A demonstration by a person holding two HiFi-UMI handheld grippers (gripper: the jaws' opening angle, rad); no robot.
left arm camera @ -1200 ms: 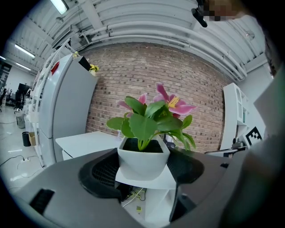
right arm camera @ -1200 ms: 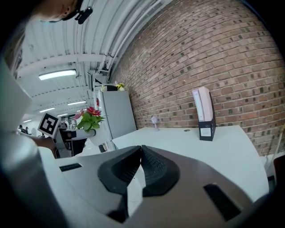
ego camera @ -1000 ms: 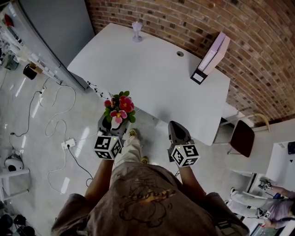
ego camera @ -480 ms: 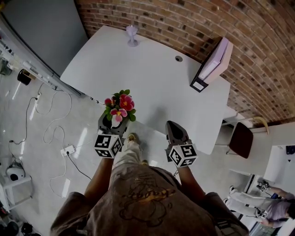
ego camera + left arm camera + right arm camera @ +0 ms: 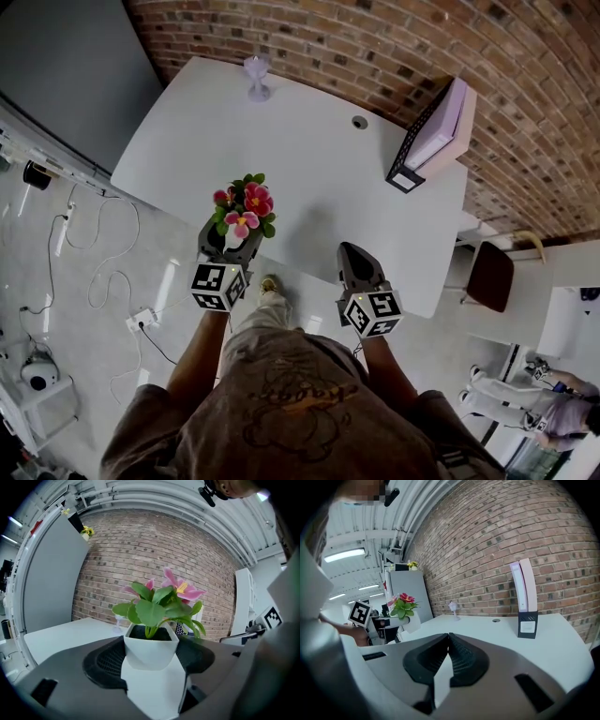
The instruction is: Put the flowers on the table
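Sitting in left hand-held gripper (image 5: 228, 247): flowers (image 5: 157, 605)

Head view overhead — gripper views level, sharing table (image 5: 309, 159)

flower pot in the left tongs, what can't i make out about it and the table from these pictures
- Flower pot: its base, in the left gripper view, is hidden between the left tongs; in the head view the blooms cover it.
- Table: the near edge by the pot, in the head view, is covered by blooms and tongs.
- Stemmed ornament: in the head view, too small to identify.
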